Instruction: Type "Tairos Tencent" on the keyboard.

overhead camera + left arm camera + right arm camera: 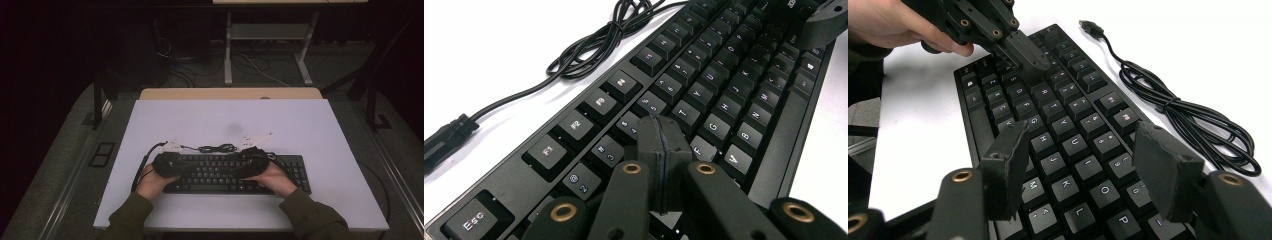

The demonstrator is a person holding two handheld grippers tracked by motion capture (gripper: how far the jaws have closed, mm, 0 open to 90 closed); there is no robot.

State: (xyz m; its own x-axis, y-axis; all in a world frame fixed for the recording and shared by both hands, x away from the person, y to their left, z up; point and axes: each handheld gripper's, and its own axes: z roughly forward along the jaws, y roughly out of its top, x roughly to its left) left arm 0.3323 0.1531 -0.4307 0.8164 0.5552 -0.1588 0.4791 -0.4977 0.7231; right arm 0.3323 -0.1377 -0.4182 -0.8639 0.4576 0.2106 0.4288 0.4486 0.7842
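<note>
Closed jaws of the left hand-held gripper (659,150) stand pressed together over the keyboard (235,172), their joined tip down among the keys near the 4 and R; whether it touches a key cannot be told. Right hand-held gripper (1088,175) hangs over the U, I, O region with its jaws wide apart and nothing between them. From above, the keyboard lies flat on the white counter (310,130) near the front edge, toward the person, with both hands over its left and middle parts. Its cable (1193,120) lies in a loose coil on the counter just behind it, with the plug (1091,26) free. Risks noted: the closed tip is broad against the key spacing, so a press may catch two keys at once or fall in the gap between caps. A slanted push could slide the keyboard, since nothing appears to hold it in place. The open right jaws straddle several keys; lowering them as they stand could snag a cap edge and lever it off, or strike keys unintentionally. The two grippers work close together, so a reach toward the middle rows risks collision. The coil is near enough to be hooked and dragged.
</note>
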